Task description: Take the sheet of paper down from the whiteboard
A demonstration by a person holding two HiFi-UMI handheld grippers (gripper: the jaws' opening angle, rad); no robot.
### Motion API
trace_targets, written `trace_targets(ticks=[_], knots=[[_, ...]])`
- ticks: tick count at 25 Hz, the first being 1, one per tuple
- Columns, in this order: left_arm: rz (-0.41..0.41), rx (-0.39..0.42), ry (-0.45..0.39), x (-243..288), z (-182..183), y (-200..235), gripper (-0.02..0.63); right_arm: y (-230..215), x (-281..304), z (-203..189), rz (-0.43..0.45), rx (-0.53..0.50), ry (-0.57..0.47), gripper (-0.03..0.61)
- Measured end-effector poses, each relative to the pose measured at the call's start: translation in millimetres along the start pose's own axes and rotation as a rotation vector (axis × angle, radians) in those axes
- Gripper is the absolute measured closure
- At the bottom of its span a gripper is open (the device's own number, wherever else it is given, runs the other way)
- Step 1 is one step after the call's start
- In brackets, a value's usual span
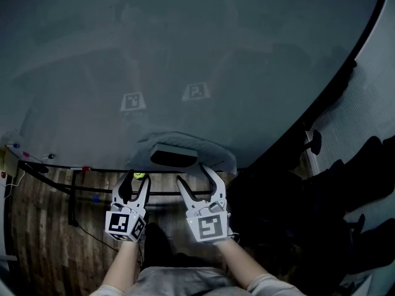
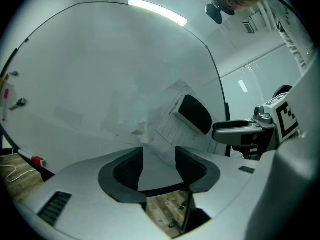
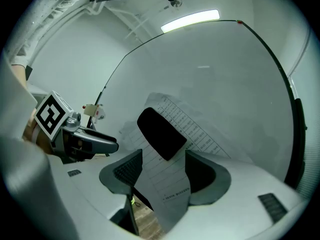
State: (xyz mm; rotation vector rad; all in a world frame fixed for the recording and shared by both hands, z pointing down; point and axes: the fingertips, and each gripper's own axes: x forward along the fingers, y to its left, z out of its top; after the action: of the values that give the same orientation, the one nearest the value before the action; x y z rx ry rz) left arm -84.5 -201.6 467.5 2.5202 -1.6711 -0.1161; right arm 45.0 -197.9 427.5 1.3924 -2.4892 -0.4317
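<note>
A white printed sheet of paper (image 1: 185, 145) hangs crumpled on the whiteboard (image 1: 185, 54), with a black oblong block (image 1: 174, 158) lying on it. My left gripper (image 1: 137, 187) and right gripper (image 1: 200, 179) stand side by side just below the sheet, both pointing at the board. In the left gripper view the paper (image 2: 167, 131) runs down between the wide-apart jaws of the left gripper (image 2: 157, 166), and the pads do not press it. In the right gripper view the sheet's lower end (image 3: 172, 184) hangs loose between the spread jaws of the right gripper (image 3: 162, 171), below the block (image 3: 161, 133).
A black rail (image 1: 80, 170) runs along the board's lower edge, with small coloured bits at its left end (image 1: 12, 147) and a green object (image 1: 139, 175) behind the left jaws. Wooden floor (image 1: 43, 239) lies below. The board's dark frame (image 1: 336, 79) and dark shapes (image 1: 333, 214) stand at the right.
</note>
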Motion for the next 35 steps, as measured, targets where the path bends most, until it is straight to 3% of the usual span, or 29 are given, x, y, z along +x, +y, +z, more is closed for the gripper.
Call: trace_targets(ticks=[9, 15, 24, 35], knots=[[0.002, 0.025, -0.003, 10, -3, 12, 0.387, -3, 7, 9, -0.032, -0.106, -0.009, 0.31], [0.02, 0.017, -0.019, 12, -1, 18, 0.387, -5, 9, 20, -0.073, -0.232, -0.048, 0.31], [0.015, 0.019, -0.028, 16, -1, 21, 0.387, -1, 24, 23, -0.081, -0.408, -0.012, 0.301], [0.005, -0.001, -0.035, 24, 2, 18, 0.387, -5, 36, 21, -0.073, -0.457, 0.019, 0.302]])
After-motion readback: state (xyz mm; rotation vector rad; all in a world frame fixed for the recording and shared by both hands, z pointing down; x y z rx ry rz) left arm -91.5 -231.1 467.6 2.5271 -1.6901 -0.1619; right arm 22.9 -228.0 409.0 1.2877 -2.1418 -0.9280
